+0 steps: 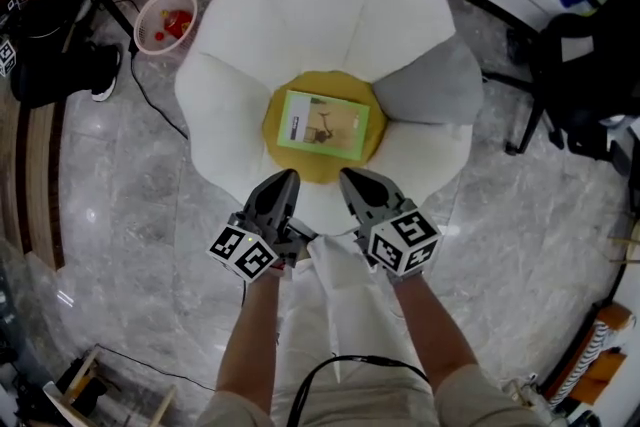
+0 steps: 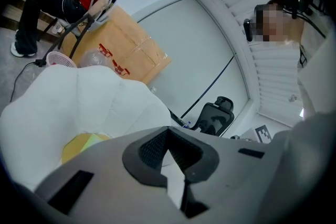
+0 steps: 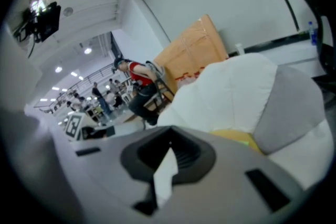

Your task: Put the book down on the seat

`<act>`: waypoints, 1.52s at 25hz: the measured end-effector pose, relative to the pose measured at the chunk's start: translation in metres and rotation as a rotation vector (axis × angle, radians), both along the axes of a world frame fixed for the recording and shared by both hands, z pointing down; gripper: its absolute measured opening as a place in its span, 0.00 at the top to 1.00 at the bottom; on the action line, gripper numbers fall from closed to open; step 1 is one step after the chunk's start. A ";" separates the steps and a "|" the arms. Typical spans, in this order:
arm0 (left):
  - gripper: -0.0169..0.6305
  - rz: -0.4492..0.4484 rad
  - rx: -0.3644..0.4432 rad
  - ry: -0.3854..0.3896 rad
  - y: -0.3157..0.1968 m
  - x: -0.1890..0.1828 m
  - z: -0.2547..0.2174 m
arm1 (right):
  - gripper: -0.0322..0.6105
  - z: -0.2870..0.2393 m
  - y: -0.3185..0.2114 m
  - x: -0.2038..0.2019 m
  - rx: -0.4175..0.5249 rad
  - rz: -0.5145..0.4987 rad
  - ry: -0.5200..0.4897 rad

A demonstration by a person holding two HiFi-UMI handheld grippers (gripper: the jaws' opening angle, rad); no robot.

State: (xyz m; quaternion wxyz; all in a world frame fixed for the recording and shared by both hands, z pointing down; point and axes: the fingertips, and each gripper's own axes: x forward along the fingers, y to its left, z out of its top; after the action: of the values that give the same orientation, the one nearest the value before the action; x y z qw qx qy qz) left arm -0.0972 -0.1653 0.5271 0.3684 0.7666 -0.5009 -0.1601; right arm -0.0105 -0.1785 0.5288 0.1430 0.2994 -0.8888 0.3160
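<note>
Hovering closed at near edge of seat (image 1: 320,5), book (image 1: 323,125) centred: left gripper (image 1: 288,181), right gripper (image 1: 350,180).

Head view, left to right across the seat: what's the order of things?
pink basket → book lying on the seat's yellow centre → grey petal → black office chair. Both grippers sit under the book's span, so they are left out.
</note>
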 end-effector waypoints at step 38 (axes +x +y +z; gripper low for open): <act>0.94 0.025 0.083 -0.028 0.043 0.005 -0.139 | 0.93 -0.147 0.054 -0.017 0.082 -0.065 -0.063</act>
State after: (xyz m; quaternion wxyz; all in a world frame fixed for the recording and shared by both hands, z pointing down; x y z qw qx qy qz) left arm -0.0925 -0.1221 0.3884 0.3312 0.7896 -0.4894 -0.1652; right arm -0.0276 -0.1243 0.3819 0.1128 0.2657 -0.9144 0.2840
